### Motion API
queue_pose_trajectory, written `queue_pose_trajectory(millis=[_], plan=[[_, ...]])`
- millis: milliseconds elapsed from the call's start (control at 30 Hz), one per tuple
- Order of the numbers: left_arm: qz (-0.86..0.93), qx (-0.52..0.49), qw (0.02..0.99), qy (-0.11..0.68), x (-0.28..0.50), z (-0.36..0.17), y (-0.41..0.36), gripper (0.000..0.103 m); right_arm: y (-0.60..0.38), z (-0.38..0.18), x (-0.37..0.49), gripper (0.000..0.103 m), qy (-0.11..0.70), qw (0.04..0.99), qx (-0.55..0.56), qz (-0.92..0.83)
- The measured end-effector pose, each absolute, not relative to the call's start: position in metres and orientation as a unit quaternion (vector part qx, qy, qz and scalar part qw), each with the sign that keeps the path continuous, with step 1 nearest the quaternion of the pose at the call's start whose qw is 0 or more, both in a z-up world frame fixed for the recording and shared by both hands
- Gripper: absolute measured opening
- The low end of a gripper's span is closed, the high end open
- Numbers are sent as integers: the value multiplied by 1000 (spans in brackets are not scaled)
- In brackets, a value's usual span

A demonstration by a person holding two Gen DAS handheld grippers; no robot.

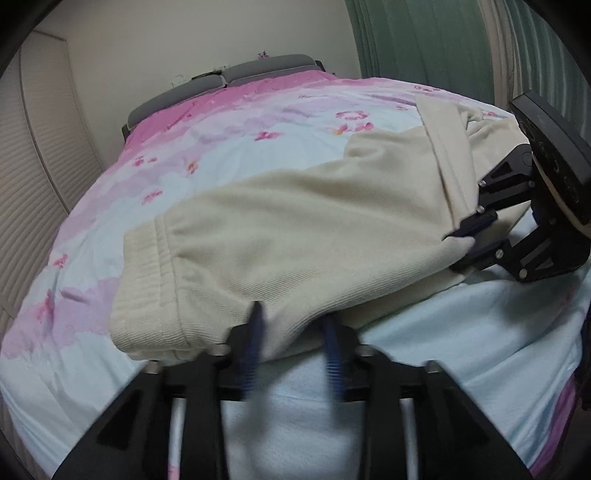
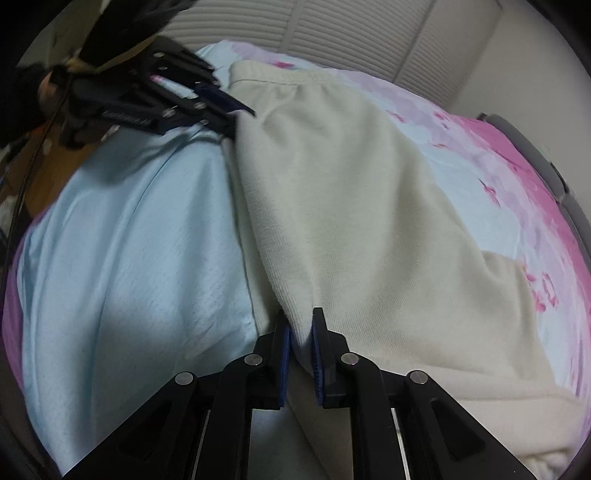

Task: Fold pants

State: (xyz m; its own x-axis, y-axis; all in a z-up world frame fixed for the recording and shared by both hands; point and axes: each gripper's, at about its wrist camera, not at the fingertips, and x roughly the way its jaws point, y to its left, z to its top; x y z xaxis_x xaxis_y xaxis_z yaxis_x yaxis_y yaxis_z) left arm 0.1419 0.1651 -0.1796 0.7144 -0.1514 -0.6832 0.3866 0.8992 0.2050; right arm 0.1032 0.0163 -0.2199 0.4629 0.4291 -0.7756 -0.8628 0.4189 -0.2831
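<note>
Cream knit pants (image 1: 295,236) lie across the bed, ribbed waistband (image 1: 147,280) at the left in the left wrist view. My left gripper (image 1: 293,317) is at the pants' near edge by the waistband, its blue-padded fingers apart with cloth bunched between them. It also shows in the right wrist view (image 2: 236,107) at the far end of the pants (image 2: 351,206). My right gripper (image 2: 300,325) is shut on a fold of the pants' edge. It shows in the left wrist view (image 1: 467,236) pinching the cloth, with one leg (image 1: 443,147) folded over.
The bed has a pale blue and pink flowered cover (image 1: 221,140) with a grey headboard (image 1: 229,74). White louvred doors (image 2: 351,33) stand behind, a green curtain (image 1: 424,37) at the right. A brown floor and clutter (image 2: 44,173) lie beside the bed.
</note>
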Motion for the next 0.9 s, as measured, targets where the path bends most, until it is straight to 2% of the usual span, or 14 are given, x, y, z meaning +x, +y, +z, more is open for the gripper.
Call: queue_pose_trajectory(millis=[33,67,133,233,533,900], plan=[[-147,170,911,346,140,-176,162,49,17,-218,101,24,306,788,-351,404],[-146,172,911,344,137,-170,159,49,18,-216,99,27,297,794,-356,394],[-144,173,914,338,131,-160,152,51,15,-208,91,44,276,809,-358,376],[-141,159,922,323,118,-137,139,58,3,-185,82,61,250,836,-330,360],[-139,113,936,304,126,-98,74,64,-91,-117,67,65,240,914,-193,266],[-250,85,905,332,213,-79,-64,64,-266,-83,94,65,275,950,-110,103]])
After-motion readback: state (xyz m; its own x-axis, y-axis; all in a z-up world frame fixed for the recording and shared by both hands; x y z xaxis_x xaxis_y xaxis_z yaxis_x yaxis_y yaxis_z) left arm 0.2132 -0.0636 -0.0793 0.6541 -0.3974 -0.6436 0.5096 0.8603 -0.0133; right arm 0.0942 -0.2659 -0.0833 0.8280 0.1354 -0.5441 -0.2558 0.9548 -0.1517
